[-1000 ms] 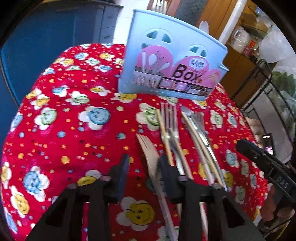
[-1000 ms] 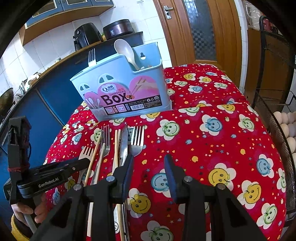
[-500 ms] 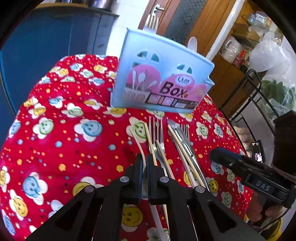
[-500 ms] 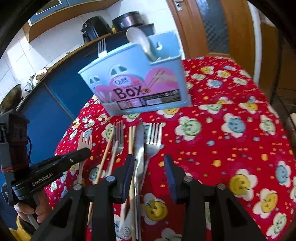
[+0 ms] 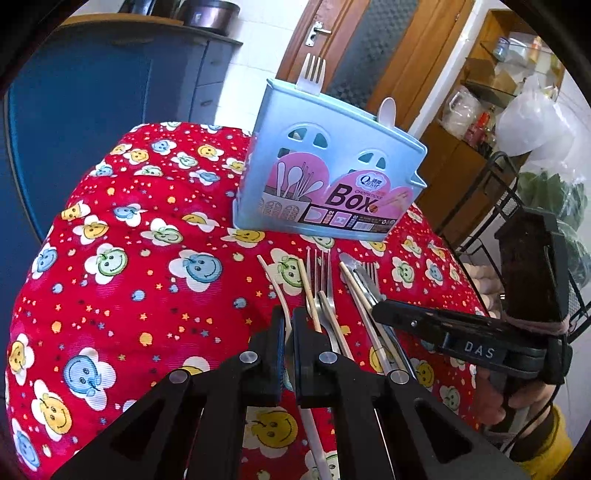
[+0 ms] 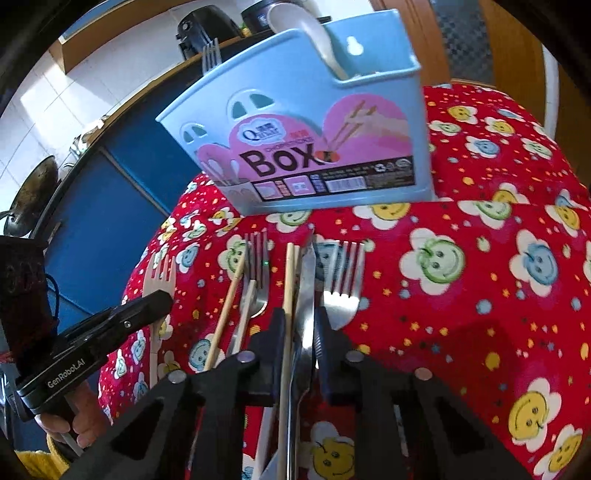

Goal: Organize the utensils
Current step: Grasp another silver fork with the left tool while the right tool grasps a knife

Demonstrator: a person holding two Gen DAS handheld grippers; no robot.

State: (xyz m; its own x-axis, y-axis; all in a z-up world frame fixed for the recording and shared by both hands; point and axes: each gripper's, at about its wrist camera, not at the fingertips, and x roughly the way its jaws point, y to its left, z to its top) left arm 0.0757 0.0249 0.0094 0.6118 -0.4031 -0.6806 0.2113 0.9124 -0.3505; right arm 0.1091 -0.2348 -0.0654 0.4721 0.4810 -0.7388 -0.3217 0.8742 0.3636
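Left wrist view: the left hand-held gripper point(image 5: 289, 321) sits at 6 o'clock with its jaws closed on the handle of a pale plastic fork point(image 5: 275, 286), whose tine end points toward 12 o'clock. Just beside it at 3 o'clock, chopsticks point(image 5: 308, 293) and a metal fork point(image 5: 325, 275) lie on the red patterned worktop point(image 5: 122, 288). The blue utensil box point(image 5: 325, 166) stands upright at 12 o'clock, well apart from the gripper, with a white fork point(image 5: 312, 74) and a white spoon point(image 5: 386, 109) projecting above its rim. The right hand-held gripper point(image 5: 380, 310) enters from 3 o'clock, its tip over the right-hand group of utensils. Right wrist view: the right hand-held gripper point(image 6: 300, 317) sits at 6 o'clock, its jaws narrowed around a metal knife point(image 6: 306, 295) and a single chopstick point(image 6: 290, 288) lying alongside it; whether the pads press on them cannot be determined. A second metal fork point(image 6: 341, 280) lies just beside the right finger at 1 o'clock. The first metal fork point(image 6: 256, 269) and another chopstick point(image 6: 229, 310) lie toward 10 o'clock. The plastic fork point(image 6: 159, 273) is at 9 o'clock, with the left hand-held gripper point(image 6: 162, 297) across its neck. The utensil box point(image 6: 306, 136) stands at 12 o'clock, the spoon point(image 6: 306, 33) leaning in its right compartment.
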